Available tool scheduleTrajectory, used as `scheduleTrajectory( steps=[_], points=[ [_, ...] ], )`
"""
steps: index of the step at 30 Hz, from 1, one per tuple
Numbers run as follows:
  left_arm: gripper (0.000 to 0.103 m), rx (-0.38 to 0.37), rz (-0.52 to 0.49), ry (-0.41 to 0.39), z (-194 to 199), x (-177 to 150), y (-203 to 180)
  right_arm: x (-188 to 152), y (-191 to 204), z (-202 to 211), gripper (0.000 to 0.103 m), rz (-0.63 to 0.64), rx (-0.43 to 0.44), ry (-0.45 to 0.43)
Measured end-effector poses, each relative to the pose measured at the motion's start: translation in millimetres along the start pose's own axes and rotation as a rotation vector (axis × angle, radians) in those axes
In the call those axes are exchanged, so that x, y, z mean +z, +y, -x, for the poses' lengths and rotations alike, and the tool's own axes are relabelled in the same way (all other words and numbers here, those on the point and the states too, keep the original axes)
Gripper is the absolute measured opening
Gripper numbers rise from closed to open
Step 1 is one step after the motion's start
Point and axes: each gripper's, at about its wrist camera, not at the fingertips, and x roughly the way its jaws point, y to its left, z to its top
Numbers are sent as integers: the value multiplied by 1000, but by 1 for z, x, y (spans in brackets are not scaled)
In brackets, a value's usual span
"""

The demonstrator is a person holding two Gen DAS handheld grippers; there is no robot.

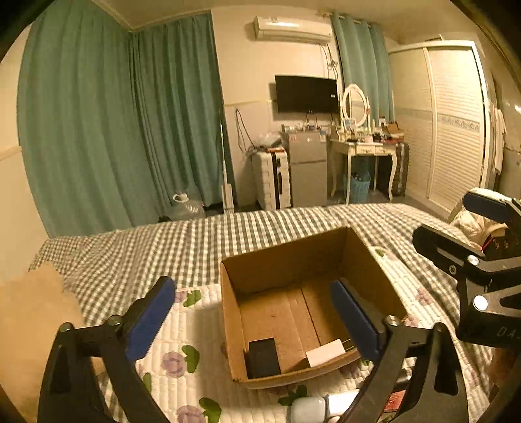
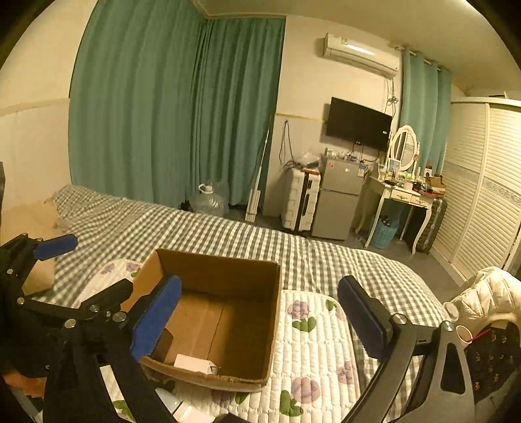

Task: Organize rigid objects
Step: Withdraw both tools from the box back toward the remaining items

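Bedroom, warm dim light. Bed (image 1: pixel 228 234) covered in grey-and-white check; a white quilted mat (image 2: pixel 312 341) with purple flowers lies on top of it. Green curtains (image 1: pixel 114 130) along the far wall, black TV (image 1: pixel 306 93) mounted beside them, air conditioner (image 1: pixel 293 29) above. Small grey fridge (image 1: pixel 307 169), white suitcase (image 1: pixel 272 179), dressing table with oval mirror (image 1: pixel 353 104), louvred wardrobe (image 1: pixel 449 123) to the right.

Open cardboard box (image 1: pixel 286 260) sits on the mat. Inside, against its near wall: a black box (image 1: pixel 263 357) standing in the corner, and a white box (image 1: pixel 325 353) lying beside it, the two slightly apart. The rest of the box floor is bare.

Left gripper (image 1: pixel 254 319) hangs above the near side of the cardboard box, blue pads spread wide, nothing between them. Right gripper (image 2: pixel 260 319) the same: released, jaws wide apart, empty, also poised over the box's near edge. The two grippers are side by side, each showing at the edge of the other's view. Black and white boxes lie below and between the spread fingers, untouched.
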Motion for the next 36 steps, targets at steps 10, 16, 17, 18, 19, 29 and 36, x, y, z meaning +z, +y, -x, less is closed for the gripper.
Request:
scheduleTrajectory(
  steps=[10,16,17,18,19,29,36],
  points=[
    [103,28,63,-33,52,5,12,-7,-14,61,103,-60,10,-43],
    [103,71,137,-43,75,4,22,-12,-12,92,103,-52,-8,-73],
    [103,77,145,-45,79,3,24,-14,-12,99,103,-48,-12,-79],
    [103,82,148,-46,83,2,25,-15,-10,104,103,-46,-14,-84],
    [103,87,148,-48,85,1,25,-17,-10,109,103,-45,-14,-88],
    [103,51,119,-85,111,-19,14,-40,-3,136,103,-18,5,-86],
    [103,1,105,-47,105,-35,-1,-61,-10,135,103,-33,55,-78]
  ],
)
